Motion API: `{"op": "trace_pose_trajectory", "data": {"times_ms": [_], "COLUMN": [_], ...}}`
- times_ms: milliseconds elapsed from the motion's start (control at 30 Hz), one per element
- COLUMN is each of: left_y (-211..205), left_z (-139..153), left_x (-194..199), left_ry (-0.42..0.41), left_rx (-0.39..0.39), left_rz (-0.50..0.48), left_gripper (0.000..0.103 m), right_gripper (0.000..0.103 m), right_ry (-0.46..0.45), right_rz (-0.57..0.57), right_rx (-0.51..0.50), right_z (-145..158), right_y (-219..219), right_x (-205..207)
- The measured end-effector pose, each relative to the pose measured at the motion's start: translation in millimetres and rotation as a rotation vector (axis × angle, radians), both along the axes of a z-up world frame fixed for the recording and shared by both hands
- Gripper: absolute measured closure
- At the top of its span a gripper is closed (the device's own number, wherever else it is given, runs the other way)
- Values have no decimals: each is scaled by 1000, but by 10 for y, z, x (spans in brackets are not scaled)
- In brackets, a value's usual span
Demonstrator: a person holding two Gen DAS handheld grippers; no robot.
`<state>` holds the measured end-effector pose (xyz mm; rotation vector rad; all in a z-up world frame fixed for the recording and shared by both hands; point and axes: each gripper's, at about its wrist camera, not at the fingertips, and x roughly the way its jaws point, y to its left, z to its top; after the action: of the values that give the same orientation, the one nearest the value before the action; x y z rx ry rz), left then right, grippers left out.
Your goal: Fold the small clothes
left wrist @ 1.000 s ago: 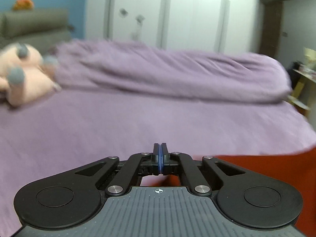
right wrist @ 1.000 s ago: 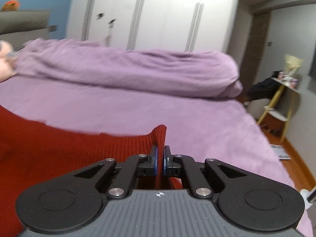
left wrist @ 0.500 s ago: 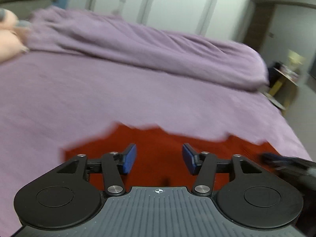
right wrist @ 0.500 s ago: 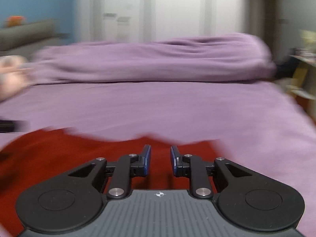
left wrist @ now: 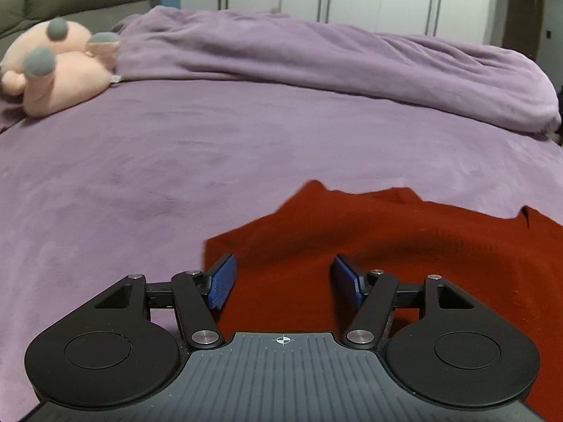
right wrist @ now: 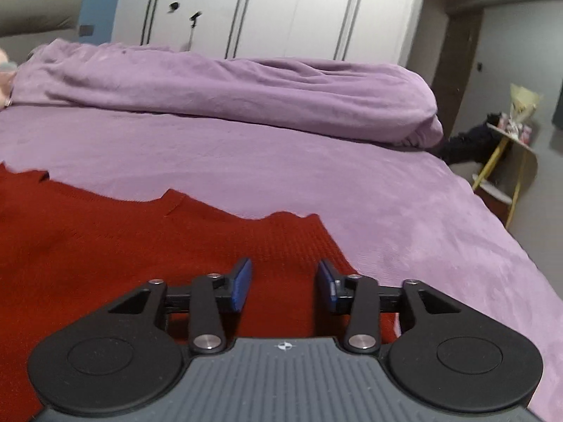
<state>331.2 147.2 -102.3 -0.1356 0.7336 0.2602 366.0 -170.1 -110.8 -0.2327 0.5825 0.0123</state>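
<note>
On the bed: a red knitted garment (left wrist: 404,246) lay spread flat on the purple plush bedspread (left wrist: 176,161), its far edge ragged and uneven against the purple.
Garment, left wrist view: it filled the lower right of the picture, its left edge just beside the left blue pad.
Garment, right wrist view: the same red knit (right wrist: 140,246) filled the lower left, its right edge running down past the right blue pad.
Left gripper (left wrist: 283,281): black two-finger gripper with blue pads, jaws spread wide and opening; the red knit lay below the gap, and neither pad pressed on it.
Right gripper (right wrist: 284,285): same build, jaws apart but narrower than the left, also opening; the garment lay beneath the gap, nothing pinched.
Far side of the bed: a rolled-up purple duvet (left wrist: 334,63) ran across the bedspread.
Far left: a pink plush toy with grey tips (left wrist: 52,66) rested against the duvet's end.
Behind the bed: a white wardrobe with long vertical handles (right wrist: 267,10).
Right of the bed: a small yellow-legged side table (right wrist: 506,154), its load too small to tell.
</note>
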Motion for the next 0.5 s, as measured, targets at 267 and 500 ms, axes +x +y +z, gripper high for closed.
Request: {"op": "trace_pose_trajectory", "data": {"times_ms": [267,500], "left_y": [681,734], "left_z": [193,187], "left_x": [-547,-849], "left_ry": [30,94], "left_rx": [-207,-404], "left_rz": [125,3], "left_gripper": [33,33], "right_gripper": [46,56], "right_ry": [-3,84], "right_rz": [94,-14], "right_rx": [46,135], "right_z": [299,294], "right_y": [35,-118], "right_x": [-923,-1311]}}
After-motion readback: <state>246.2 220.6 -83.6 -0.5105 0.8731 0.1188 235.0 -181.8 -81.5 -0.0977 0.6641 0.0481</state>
